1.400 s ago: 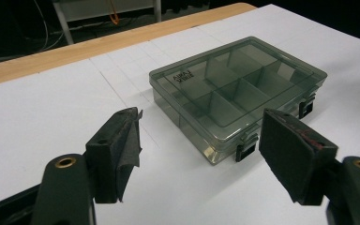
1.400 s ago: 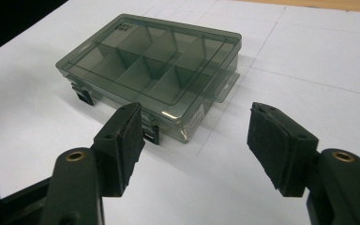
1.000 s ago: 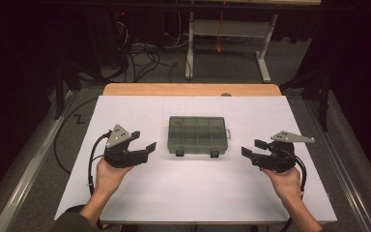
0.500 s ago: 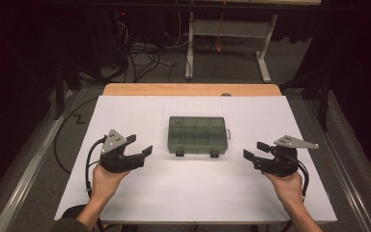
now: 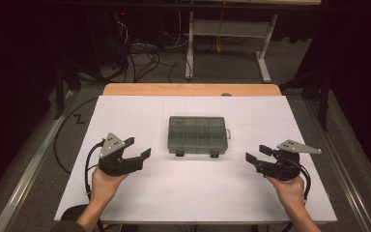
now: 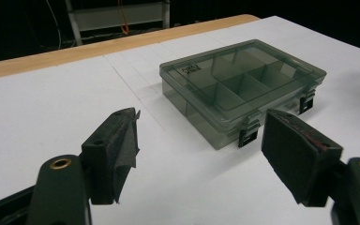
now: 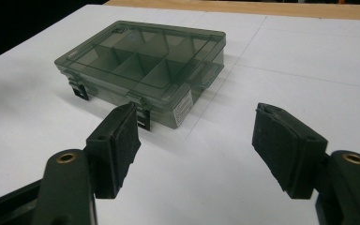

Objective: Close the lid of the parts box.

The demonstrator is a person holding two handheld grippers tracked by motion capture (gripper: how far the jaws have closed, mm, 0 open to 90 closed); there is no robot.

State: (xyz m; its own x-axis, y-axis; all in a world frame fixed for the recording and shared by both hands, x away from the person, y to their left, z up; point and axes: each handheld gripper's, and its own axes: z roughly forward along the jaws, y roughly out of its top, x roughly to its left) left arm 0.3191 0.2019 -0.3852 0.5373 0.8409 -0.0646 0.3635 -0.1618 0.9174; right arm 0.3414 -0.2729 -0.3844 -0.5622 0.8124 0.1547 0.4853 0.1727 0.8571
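While the box (image 5: 198,136) sits shut in the middle of the white table (image 5: 183,193), latches toward the person, both grippers hover well apart from it on either side. The left gripper (image 5: 140,149) points at it with jaws spread wide, having just opened a little further, nothing between them. The right gripper (image 5: 258,153) likewise stands wide open and empty, aimed at the box.

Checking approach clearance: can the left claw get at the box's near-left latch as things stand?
Probably yes. The left claw stands open and empty, beside the closed organizer box on the bare white tabletop; nothing lies between it and the latch.
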